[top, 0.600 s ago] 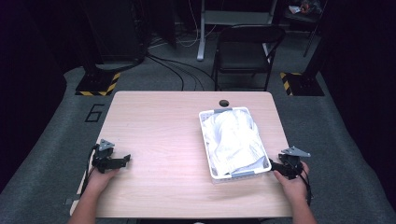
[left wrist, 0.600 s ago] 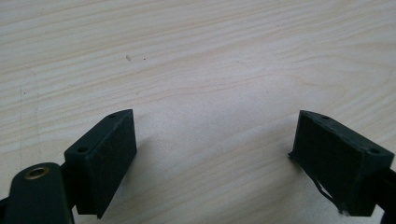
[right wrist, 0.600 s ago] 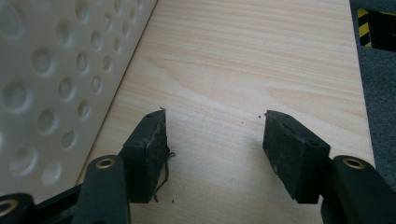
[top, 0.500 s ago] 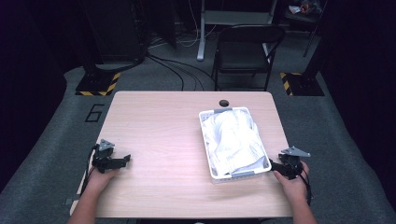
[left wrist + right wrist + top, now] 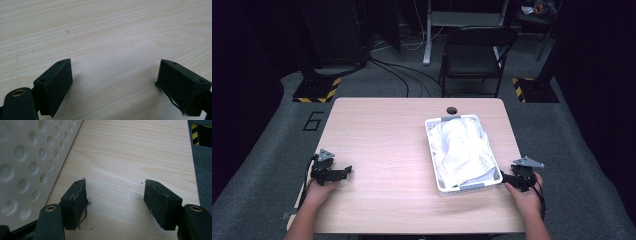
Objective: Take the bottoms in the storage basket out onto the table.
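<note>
Right gripper view: basket [image 5: 30,165] just left of right gripper [image 5: 115,202]; jaws apart.

My left gripper [image 5: 346,171] rests wide-jawed at the table's [image 5: 382,130] near left edge, while my right gripper [image 5: 503,176] sits equally spread at its near right edge.

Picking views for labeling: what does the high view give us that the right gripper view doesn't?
High view alone: white cloth heaped in the basket, the left gripper open at the table's near left, a black chair beyond the table. Right gripper view alone: the round holes in the basket wall up close, frayed threads on one of its fingers. Both: the right gripper open beside the basket, wooden table.
</note>
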The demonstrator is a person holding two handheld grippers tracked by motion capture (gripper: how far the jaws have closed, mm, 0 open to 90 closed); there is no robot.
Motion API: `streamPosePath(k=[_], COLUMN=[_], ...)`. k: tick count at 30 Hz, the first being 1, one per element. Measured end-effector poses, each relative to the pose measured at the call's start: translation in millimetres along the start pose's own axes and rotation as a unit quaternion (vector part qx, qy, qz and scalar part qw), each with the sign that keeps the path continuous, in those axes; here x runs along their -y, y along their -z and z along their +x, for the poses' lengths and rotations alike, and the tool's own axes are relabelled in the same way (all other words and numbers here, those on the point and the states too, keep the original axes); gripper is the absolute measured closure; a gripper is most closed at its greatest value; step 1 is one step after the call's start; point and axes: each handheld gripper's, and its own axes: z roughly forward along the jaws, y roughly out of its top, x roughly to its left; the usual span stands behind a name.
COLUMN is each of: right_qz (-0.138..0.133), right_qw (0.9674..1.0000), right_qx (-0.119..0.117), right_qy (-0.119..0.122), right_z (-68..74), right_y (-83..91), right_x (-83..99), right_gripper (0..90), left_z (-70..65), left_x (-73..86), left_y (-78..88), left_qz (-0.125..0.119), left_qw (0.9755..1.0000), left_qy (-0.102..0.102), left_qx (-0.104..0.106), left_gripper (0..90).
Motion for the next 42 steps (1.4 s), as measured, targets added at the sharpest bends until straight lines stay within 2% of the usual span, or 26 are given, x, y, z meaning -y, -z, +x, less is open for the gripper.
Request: streamPosePath(k=[18,22,23,25,26,30,37,41,42], right_qz=[0.001,0.002,0.004,-0.003,-0.006,-0.025,-0.047,-0.066,-0.071], right_qw=[1.0000,0.9999,0.9998,0.9998,0.9996,0.9987,0.9968,0.9955,0.9951], right_qx=[0.001,0.004,0.005,0.008,0.020,0.037,0.061,0.067,0.067], right_qy=[-0.004,-0.016,-0.021,-0.020,-0.019,-0.022,-0.018,-0.014,-0.015], right_z=[0.1,-0.5,-0.4,0.4,1.9,4.1,7.7,11.8,12.9], right_y=[1.7,3.8,5.7,10.9,15.1,29.7,50.4,64.3,66.9], right_x=[1.1,1.1,0.5,-1.6,-2.9,-7.0,-10.5,-15.5,-16.9], right_gripper=[34.6,34.6,34.7,34.7,34.7,34.6,34.0,32.5,32.2], left_z=[0.0,-0.1,-0.4,0.0,0.0,0.1,0.2,0.1,0.5], left_x=[-0.1,0.0,0.4,0.0,0.0,-0.2,-1.5,-1.7,-2.2], left_y=[-0.1,-0.1,-0.8,0.0,0.0,-0.2,-1.7,-3.1,-2.2], left_qz=[0.000,0.000,-0.005,0.000,0.000,-0.001,-0.002,-0.007,0.000], left_qw=[1.0000,1.0000,1.0000,1.0000,1.0000,1.0000,1.0000,1.0000,1.0000], left_qy=[0.000,0.000,0.001,0.000,0.000,0.000,0.001,0.002,0.000], left_qx=[0.000,-0.001,-0.003,0.000,0.000,-0.001,-0.003,-0.004,-0.002], left_gripper=[12.6,12.6,12.6,12.6,12.6,12.6,12.6,12.6,12.6])
